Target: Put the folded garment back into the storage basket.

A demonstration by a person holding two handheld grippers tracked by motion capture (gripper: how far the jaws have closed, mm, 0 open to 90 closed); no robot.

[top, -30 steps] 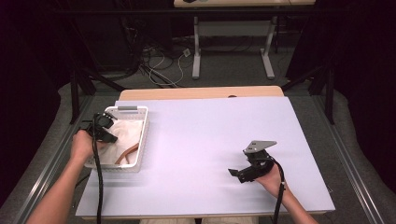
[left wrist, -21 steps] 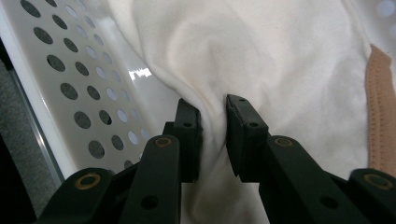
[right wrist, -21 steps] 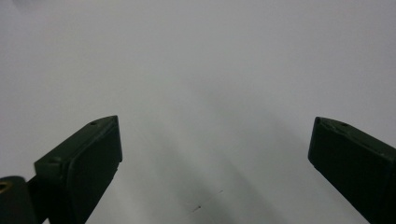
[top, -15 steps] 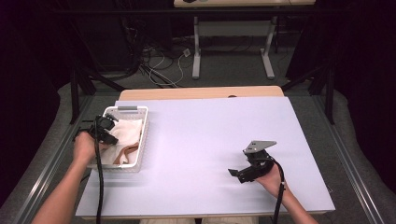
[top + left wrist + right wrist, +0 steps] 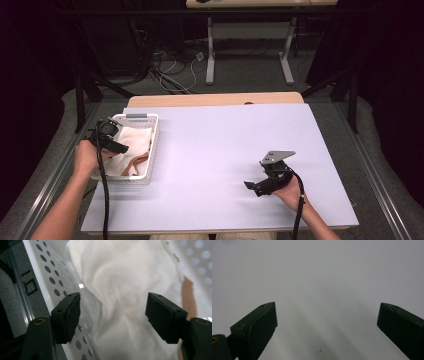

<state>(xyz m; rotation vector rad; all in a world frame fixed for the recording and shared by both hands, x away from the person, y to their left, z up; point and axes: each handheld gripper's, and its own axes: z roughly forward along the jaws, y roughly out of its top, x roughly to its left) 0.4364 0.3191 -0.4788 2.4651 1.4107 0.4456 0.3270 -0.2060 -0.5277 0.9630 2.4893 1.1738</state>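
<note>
While the left claw (image 5: 113, 317) gapes, cloth (image 5: 131, 150) lies lengthwise along the basket (image 5: 151, 150).

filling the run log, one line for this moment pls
left gripper: just opened over cloth in basket | right gripper: open above table

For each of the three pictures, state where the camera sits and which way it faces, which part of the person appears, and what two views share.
High view: fixed above the person's side, facing forward and down on the pale lilac table top; both forearms enter from below, left tool over the white perforated plastic basket, right tool over the table.
Left gripper view: rides the left tool, looking down between open jaws at the white crumpled cloth.
Right gripper view: rides the right tool, facing bare table.
Shared: high and left gripper views show basket and cloth.
</note>
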